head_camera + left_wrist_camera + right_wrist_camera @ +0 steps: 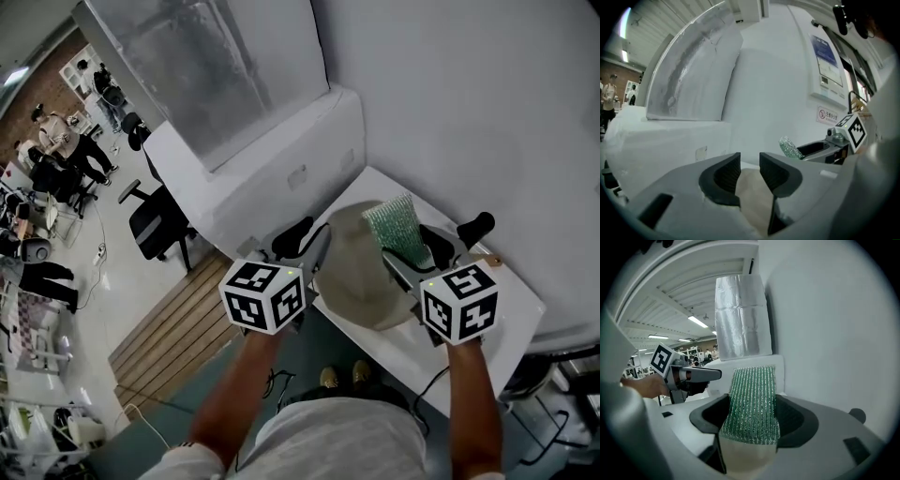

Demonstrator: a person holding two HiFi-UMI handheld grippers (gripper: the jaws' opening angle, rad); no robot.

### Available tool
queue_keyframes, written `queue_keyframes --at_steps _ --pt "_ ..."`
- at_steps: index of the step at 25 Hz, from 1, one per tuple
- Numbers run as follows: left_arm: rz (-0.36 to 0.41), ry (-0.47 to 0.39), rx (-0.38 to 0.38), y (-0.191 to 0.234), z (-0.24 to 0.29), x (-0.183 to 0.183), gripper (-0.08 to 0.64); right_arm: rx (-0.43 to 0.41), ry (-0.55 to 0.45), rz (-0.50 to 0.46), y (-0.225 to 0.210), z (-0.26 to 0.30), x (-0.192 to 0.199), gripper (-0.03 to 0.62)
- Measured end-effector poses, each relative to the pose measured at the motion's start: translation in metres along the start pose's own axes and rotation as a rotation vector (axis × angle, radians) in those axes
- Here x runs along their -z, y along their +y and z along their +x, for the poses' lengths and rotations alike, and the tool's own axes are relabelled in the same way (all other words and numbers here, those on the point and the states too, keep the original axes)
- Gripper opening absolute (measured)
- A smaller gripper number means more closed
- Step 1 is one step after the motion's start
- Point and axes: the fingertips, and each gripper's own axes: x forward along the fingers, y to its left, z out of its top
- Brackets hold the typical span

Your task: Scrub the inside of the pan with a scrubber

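Two grippers sit at the pan [361,277], one on each side. The pan is a pale bowl shape on the white table [511,309], close in front of the person.

The right gripper [752,416] is squeezed tight on the green scrubber [753,404]. The scrubber stands up out of the jaws. Its long side runs the same way as the jaws and points away from the person.

In the head view, the scrubber is at the far right edge of the pan, just above it. The middle of the pan is to the left of the scrubber, lower down and nearer the person. So I think the right gripper has to tip the scrubber down and bring it left to rub the inside. It is the nearer one for this job, and it has the tool.

The left gripper [750,171] is at the pan's left edge. Its jaws are a little way apart, and the pale pan shows in the gap, low down. I cannot tell if they pinch the edge or just sit over it. If the pan is not held, it may slide when the rubbing starts.
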Motion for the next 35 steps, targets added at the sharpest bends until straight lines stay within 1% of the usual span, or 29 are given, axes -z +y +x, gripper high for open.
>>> queue_keyframes --at_steps 5,11,15,19,23,27,35 --pt "0.02 -0.129 0.062 -0.022 -0.016 -0.032 0.123 -0.039 -0.163 0.004 0.012 -0.018 -0.03 0.304" --pt "0.045 -0.259 0.116 -0.042 -0.034 -0.056 0.084 -0.094 -0.333 -0.006 0.028 -0.041 -0.057 0.304" --pt "0.053 -0.322 0.14 -0.052 -0.042 -0.065 0.061 -0.127 -0.429 -0.033 0.04 -0.052 -0.069 0.304" --pt "0.076 -0.357 0.169 -0.066 -0.048 -0.071 0.038 -0.147 -0.511 -0.052 0.05 -0.064 -0.078 0.304" --pt "0.107 -0.388 0.188 -0.078 -0.052 -0.074 0.024 -0.154 -0.556 -0.058 0.055 -0.07 -0.081 0.304" --pt "0.124 -0.402 0.188 -0.084 -0.057 -0.076 0.018 -0.155 -0.578 -0.059 0.059 -0.076 -0.081 0.304" --pt "0.125 -0.419 0.188 -0.088 -0.063 -0.078 0.017 -0.147 -0.596 -0.075 0.064 -0.08 -0.08 0.304"
